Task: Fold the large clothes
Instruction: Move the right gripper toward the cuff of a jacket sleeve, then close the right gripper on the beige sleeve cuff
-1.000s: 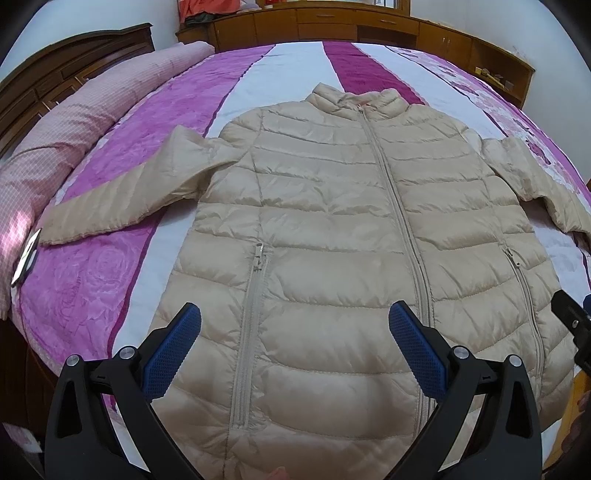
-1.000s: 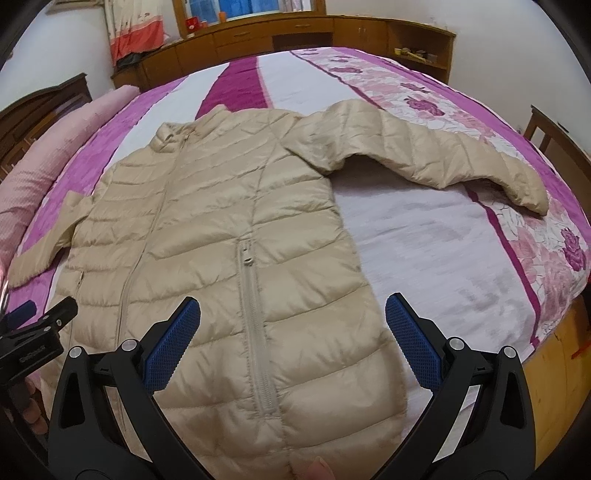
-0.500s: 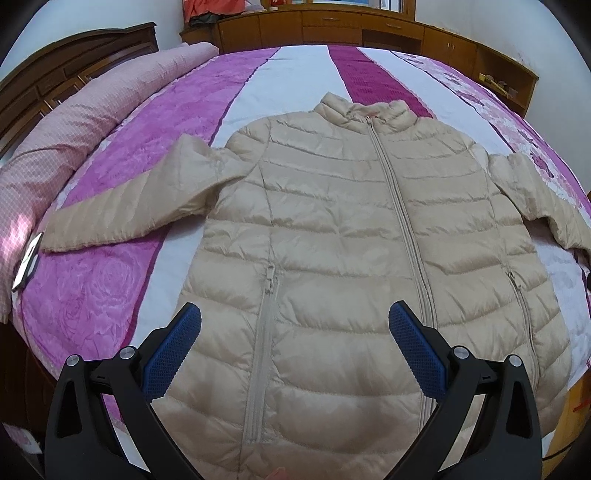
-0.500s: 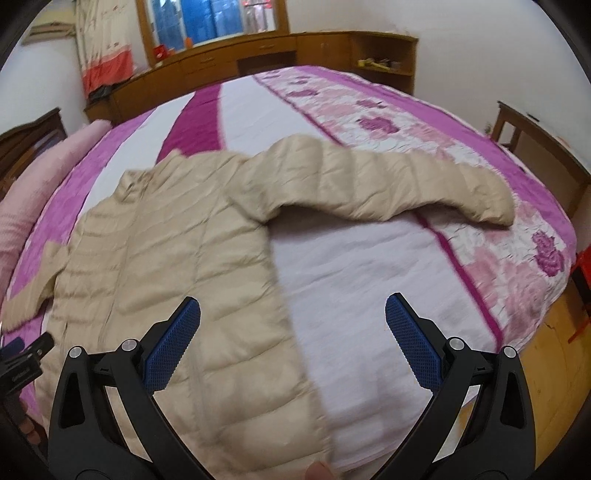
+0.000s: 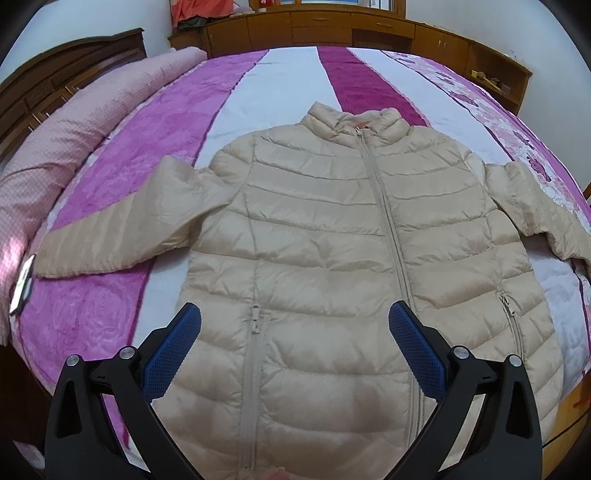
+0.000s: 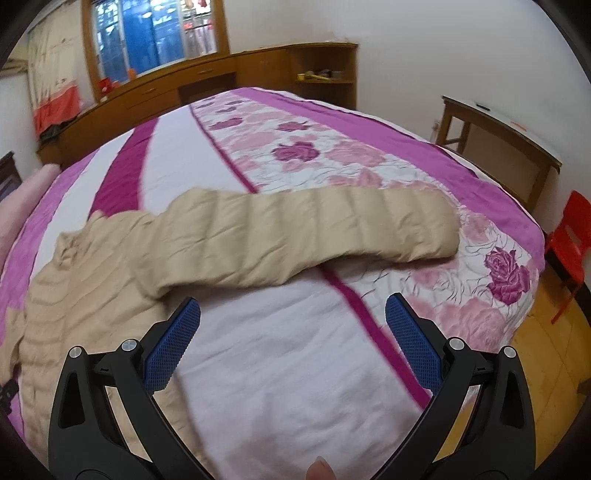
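Note:
A beige quilted puffer jacket (image 5: 332, 236) lies flat, front up and zipped, on the bed with both sleeves spread out. My left gripper (image 5: 294, 345) is open and empty, hovering above the jacket's lower front near the hem. In the right wrist view the jacket's body (image 6: 85, 295) is at the left and one sleeve (image 6: 306, 236) stretches across to the right. My right gripper (image 6: 293, 341) is open and empty above the white bedspread, just below that sleeve.
The bed has a purple, white and floral cover (image 5: 280, 85). A pink rolled quilt (image 5: 55, 147) lies along its left side with a phone (image 5: 22, 284) near it. Wooden cabinets (image 5: 332, 29) stand behind. A wooden table (image 6: 495, 140) and red chair (image 6: 569, 243) stand at the right.
My left gripper has drawn back, so the jacket looks smaller and lower. My right gripper has swung right, from over the jacket's body to the bedspread under the sleeve.

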`<state>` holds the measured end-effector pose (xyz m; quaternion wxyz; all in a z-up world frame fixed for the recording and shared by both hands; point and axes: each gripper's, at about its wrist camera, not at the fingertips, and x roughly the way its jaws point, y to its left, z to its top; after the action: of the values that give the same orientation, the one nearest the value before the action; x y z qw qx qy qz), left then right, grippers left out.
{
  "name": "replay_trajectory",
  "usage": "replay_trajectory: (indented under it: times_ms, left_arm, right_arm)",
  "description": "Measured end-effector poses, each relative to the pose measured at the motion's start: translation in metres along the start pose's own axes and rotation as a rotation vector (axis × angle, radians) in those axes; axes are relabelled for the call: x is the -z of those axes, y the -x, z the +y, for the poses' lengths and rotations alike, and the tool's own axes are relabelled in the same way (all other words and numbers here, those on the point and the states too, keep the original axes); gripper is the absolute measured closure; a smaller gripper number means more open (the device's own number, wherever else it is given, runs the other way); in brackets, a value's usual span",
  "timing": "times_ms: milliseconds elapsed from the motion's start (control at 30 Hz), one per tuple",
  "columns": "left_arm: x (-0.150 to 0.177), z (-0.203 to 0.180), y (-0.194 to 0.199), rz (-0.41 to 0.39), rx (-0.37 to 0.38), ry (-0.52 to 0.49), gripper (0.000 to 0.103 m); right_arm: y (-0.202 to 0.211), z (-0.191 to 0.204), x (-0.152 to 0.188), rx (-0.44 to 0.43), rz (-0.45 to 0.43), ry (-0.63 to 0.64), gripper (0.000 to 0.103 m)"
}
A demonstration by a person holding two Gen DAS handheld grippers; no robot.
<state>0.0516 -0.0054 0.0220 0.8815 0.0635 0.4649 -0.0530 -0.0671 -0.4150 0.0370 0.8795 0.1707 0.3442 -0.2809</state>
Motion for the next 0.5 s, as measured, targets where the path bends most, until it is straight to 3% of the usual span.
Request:
replay_trajectory:
  times_ms: [500]
  left_arm:
    - [-0.004, -0.021, -0.046, 0.099, -0.004, 0.001, 0.005]
  right_arm:
    - [-0.081, -0.099, -0.046, 0.141, 0.024, -0.174, 0.004]
